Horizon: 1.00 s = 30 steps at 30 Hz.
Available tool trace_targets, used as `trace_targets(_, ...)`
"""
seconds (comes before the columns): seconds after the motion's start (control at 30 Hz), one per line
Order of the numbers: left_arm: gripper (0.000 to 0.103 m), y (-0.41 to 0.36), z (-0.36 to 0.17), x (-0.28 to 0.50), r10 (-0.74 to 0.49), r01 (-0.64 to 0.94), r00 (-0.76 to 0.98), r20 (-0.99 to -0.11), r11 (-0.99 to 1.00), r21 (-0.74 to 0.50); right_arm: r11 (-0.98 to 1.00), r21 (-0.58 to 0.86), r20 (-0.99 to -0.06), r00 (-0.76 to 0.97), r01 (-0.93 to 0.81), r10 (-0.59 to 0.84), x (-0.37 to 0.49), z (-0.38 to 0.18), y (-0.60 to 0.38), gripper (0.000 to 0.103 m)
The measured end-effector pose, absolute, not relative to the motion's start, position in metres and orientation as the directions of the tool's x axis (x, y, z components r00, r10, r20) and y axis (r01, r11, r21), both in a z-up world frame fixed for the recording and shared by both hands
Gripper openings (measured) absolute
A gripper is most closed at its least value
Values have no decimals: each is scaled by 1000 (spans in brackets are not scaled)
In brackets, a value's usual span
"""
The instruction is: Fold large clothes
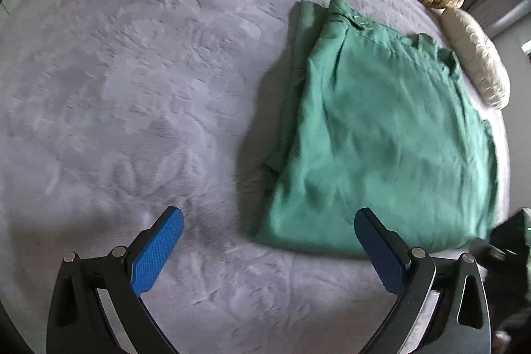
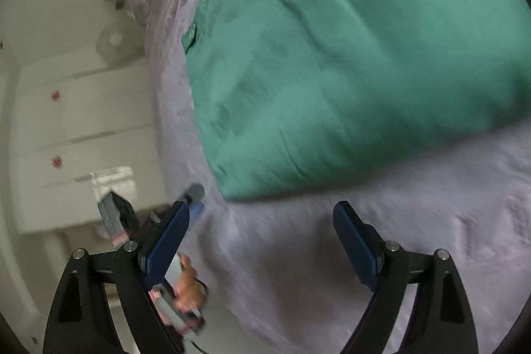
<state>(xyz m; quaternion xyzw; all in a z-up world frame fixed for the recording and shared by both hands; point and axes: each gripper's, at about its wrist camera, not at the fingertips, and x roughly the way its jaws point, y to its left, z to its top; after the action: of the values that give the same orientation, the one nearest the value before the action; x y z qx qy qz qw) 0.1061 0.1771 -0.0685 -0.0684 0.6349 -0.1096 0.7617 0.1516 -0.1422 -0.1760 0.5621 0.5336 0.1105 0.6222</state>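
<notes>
Green garment folded on the bed; both tongs spread and empty, short of its near edge.

The green garment lay flat on the grey bedspread, its long axis running away from the tongs toward the pillows. The left gripper stood spread, nothing between its jaws, with the near hem just ahead and to its right. The right gripper was likewise spread and empty, the garment just ahead of it. Neither touched cloth; which hand was nearer could not be told.
</notes>
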Motion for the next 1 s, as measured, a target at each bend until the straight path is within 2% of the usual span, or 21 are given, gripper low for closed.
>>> trace_targets(0.13,103,175,-81,110,-348,68,119,-930,937,-342,248,825,-503,461,507,731,161,-202,-131,89)
trace_targets(0.2,103,176,-85,110,-416,48,99,-904,909,-413,204,841,-477,510,501,716,165,-203,-129,78)
trace_targets(0.23,103,177,-87,111,-443,29,91,-892,896,-443,184,848,-464,528,497,712,166,-202,-130,56)
trace_targets(0.27,103,178,-89,111,-474,2,87,-876,879,-476,163,858,-445,546,488,710,168,-202,-131,21)
trace_targets(0.3,103,180,-91,112,-519,-32,82,-851,852,-523,149,868,-428,559,474,710,171,-199,-132,9)
trace_targets(0.4,103,176,-98,120,-612,-88,74,-787,782,-617,110,909,-347,588,401,730,175,-182,-141,9)
trace_targets(0.5,103,156,-101,142,-683,-71,62,-727,724,-686,100,935,-296,598,339,745,180,-162,-146,9)
trace_targets(0.57,103,138,-104,159,-714,-67,40,-699,696,-715,120,943,-291,589,311,754,184,-151,-147,9)
trace_targets(0.63,102,119,-105,175,-701,-46,28,-713,711,-701,148,942,-302,566,302,767,186,-151,-146,8)
trace_targets(0.67,92,109,-105,180,-670,-23,30,-741,741,-671,167,936,-319,550,309,772,187,-153,-146,8)
trace_targets(0.7,59,98,-105,183,-613,8,26,-790,790,-613,201,924,-352,522,325,777,186,-157,-143,8)
trace_targets(0.73,44,91,-108,185,-575,27,8,-818,818,-575,255,901,-406,475,351,780,184,-163,-139,8)
trace_targets(0.77,37,86,-111,185,-561,30,-11,-828,827,-561,292,883,-441,438,367,784,182,-167,-138,9)
trace_targets(0.83,34,80,-105,181,-527,68,21,-849,848,-525,377,839,-507,315,391,802,175,-169,-130,13)
trace_targets(0.9,34,76,-95,177,-504,109,55,-862,861,-496,448,810,-552,231,378,801,164,-159,-133,13)
trace_targets(1.0,33,64,-72,174,-462,183,114,-880,880,-438,516,800,-595,295,306,748,150,-125,-163,13)
